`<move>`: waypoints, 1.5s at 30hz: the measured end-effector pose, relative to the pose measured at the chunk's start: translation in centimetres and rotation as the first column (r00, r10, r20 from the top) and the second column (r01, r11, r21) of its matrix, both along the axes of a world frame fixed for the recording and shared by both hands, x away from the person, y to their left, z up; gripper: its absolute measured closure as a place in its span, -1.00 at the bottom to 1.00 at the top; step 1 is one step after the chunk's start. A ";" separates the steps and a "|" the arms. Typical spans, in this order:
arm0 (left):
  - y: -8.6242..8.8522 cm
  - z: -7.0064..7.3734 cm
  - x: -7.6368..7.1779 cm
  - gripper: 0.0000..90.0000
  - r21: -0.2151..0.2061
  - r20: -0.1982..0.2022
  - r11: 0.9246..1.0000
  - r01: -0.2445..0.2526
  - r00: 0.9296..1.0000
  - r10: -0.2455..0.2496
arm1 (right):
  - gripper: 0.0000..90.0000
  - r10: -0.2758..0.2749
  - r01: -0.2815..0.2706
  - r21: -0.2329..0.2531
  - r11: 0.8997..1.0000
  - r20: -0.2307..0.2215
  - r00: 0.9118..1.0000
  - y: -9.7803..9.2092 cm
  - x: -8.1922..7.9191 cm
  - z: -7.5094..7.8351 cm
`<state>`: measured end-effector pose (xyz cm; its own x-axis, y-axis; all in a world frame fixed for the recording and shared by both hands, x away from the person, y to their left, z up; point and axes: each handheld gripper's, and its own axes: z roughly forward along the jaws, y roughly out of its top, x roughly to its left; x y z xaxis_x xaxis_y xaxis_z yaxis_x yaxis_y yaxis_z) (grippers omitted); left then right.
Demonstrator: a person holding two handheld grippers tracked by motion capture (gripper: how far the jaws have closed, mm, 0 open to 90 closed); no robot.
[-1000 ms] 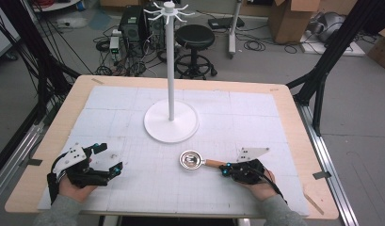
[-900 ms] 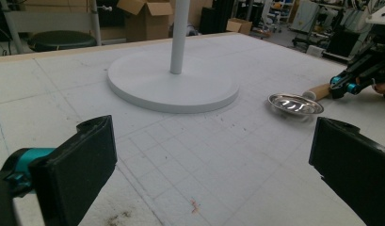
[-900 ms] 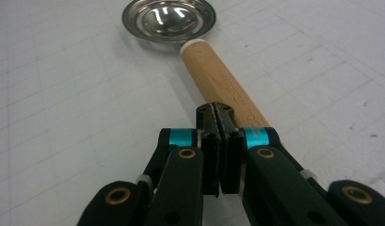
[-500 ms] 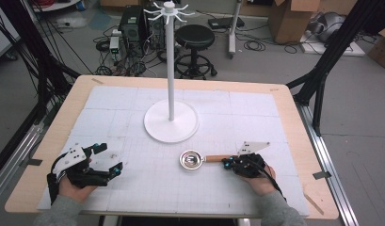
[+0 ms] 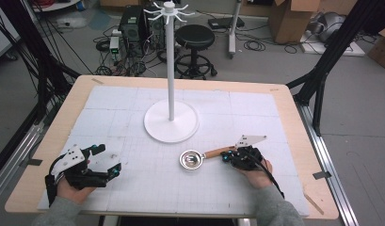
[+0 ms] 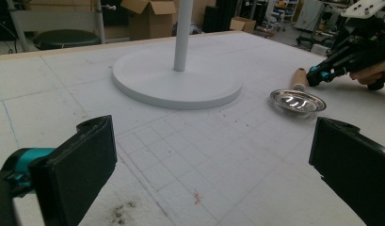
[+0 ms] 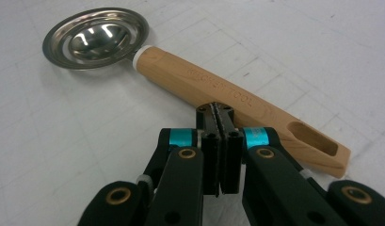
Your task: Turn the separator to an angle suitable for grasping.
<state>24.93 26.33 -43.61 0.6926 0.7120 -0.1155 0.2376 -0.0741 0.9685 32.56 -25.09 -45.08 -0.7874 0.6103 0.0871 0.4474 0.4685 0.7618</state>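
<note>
Right now the right gripper (image 7: 220, 110), jaws pressed together, touches the wooden handle of the ladle (image 5: 199, 158) lying near the white stand (image 5: 171, 120); staying closed, it would shove the ladle away. The left gripper (image 5: 98, 165) gapes wide.

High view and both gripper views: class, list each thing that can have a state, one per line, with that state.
Left hand-held gripper: jaws wide open, empty, resting near the table's front left.
Right hand-held gripper: jaws shut together, tips at the scoop's wooden handle, not around it.
Scoop: lying flat on the mat, bowl facing up, empty.
Stand: upright, hooks bare.
</note>
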 end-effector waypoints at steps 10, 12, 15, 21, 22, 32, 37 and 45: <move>0.1 0.0 -0.1 -0.96 0.002 -0.005 1.000 -0.001 1.000 0.001 | 1.00 0.000 0.000 -0.006 1.000 0.009 1.000 0.3 0.7 0.0; 0.1 0.0 0.0 -0.96 0.004 -0.005 1.000 0.001 1.000 -0.001 | 1.00 -0.002 0.002 -0.013 1.000 0.014 1.000 0.4 0.8 0.0; 0.0 0.0 0.0 -0.96 0.007 -0.004 1.000 0.000 1.000 0.000 | 1.00 -0.005 0.005 -0.012 1.000 0.014 1.000 0.6 1.1 0.0; 0.1 0.0 0.0 -0.96 -0.002 -0.005 1.000 -0.006 1.000 0.006 | 1.00 -0.001 0.002 -0.009 1.000 0.016 1.000 0.6 1.2 0.0; 0.1 0.0 0.0 -0.96 -0.002 -0.005 1.000 -0.006 1.000 0.006 | 1.00 -0.001 0.001 -0.014 1.000 0.019 1.000 0.7 1.2 0.0; 0.3 -0.1 0.1 -0.96 -0.002 -0.009 1.000 -0.013 1.000 0.013 | 1.00 0.071 -0.076 0.072 0.995 0.071 0.995 3.5 0.5 2.3; 0.2 -0.1 0.0 -0.96 0.004 -0.012 1.000 -0.013 1.000 0.014 | 1.00 0.102 -0.103 0.046 0.994 0.037 0.994 5.7 1.3 2.3; 0.1 -0.2 0.1 -0.96 0.007 -0.013 1.000 -0.010 1.000 0.010 | 1.00 0.094 -0.094 0.017 0.995 0.014 0.995 7.2 2.6 2.1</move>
<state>25.07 26.45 -43.83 0.6840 0.7197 -0.1195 0.2513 -0.0786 0.9647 35.20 -17.92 -42.93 -0.8424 0.5317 0.0869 0.3921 0.4945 0.7757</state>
